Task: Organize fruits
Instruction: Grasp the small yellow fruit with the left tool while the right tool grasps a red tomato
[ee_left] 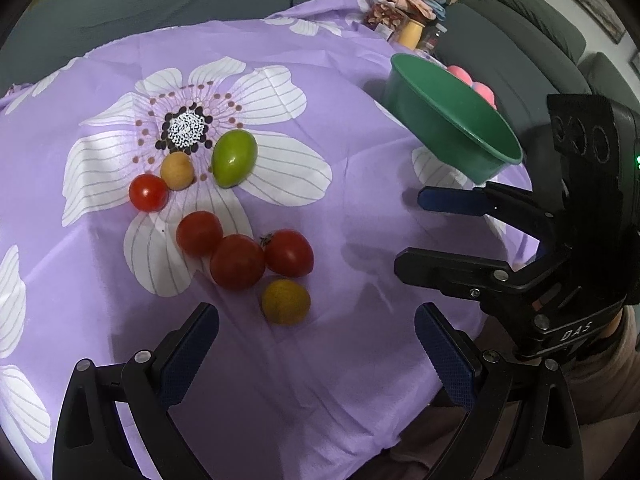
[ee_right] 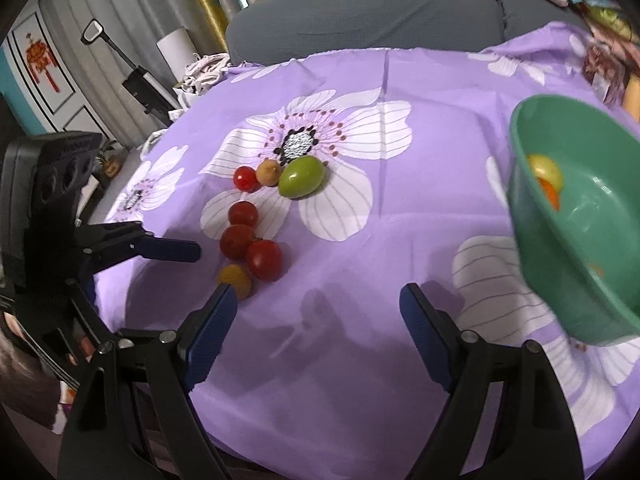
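Counter (ee_left: 360, 208): draped in a purple cloth with white flowers; it lies under both claws and carries all the loose fruit.
Green bowl (ee_right: 580, 240): ahead and to the right of the right claw, tilted; a yellow and an orange piece sit inside. Stiff plastic by the look, light; the rim is the place to take it.
Right claw (ee_right: 316, 322): jaws wide apart, nothing between them, hanging above bare cloth with the fruit ahead to its left.
Left claw (ee_left: 318, 344): jaws wide apart and empty, the fruit cluster just ahead of it.
Green fruit (ee_left: 234, 158): oval, the largest piece, at the far side of the cluster from the left claw. Smooth, glossy skin, likely slippery; best taken across its narrow middle.
Red tomatoes (ee_left: 238, 262): three touching in a clump just ahead of the left claw, a fourth red tomato (ee_left: 149, 193) farther off to its left. Soft, thin-skinned, easily bruised; a light squeeze across the widest part suits them.
Orange-yellow tomato (ee_left: 286, 301): nearest the left claw, touching the red clump. Small, light, prone to roll.
Pale yellow fruit (ee_left: 177, 171): between the far red tomato and the green fruit, touching or nearly touching both. Small and round; needs a gentle, centred pinch.
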Motion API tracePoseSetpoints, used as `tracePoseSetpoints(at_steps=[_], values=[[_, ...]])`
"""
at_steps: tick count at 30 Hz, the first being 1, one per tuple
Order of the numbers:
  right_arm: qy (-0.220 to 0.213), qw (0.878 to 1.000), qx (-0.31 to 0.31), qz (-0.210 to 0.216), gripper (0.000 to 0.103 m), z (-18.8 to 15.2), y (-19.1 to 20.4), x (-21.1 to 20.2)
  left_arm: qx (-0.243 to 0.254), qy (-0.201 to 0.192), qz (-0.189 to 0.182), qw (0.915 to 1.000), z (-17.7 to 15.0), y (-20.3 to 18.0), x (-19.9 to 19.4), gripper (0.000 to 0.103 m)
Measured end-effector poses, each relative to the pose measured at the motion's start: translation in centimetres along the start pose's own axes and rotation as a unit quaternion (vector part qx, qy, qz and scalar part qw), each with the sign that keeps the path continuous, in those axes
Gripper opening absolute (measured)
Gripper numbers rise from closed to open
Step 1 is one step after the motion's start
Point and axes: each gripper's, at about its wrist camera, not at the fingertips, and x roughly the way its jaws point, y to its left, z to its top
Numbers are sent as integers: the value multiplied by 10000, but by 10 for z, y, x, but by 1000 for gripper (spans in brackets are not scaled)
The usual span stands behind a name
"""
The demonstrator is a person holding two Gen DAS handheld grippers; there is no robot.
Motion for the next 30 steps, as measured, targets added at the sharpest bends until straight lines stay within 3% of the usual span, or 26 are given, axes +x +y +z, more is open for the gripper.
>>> tracePoseSetpoints(at_steps=[13, 17, 21, 25, 30], values=[[220, 9965, 173, 785, 81, 12, -5, 19, -349, 47, 21, 9994, 1, 15, 7, 98], [421, 9950, -54, 899, 72, 20, 1, 29, -263, 82, 19, 9996, 3, 13, 9, 84], [638, 9930, -390, 918, 64, 27, 10, 39, -178, 85, 105, 9998, 4, 12, 9, 78], [845, 9900, -612, 954, 53, 33, 18, 52, -120, 107, 132, 9998, 3, 12, 9, 57], [993, 9876, -778, 938, 44, 38, 24, 64, -74, 135, 180, 9997, 3, 12, 11, 55]])
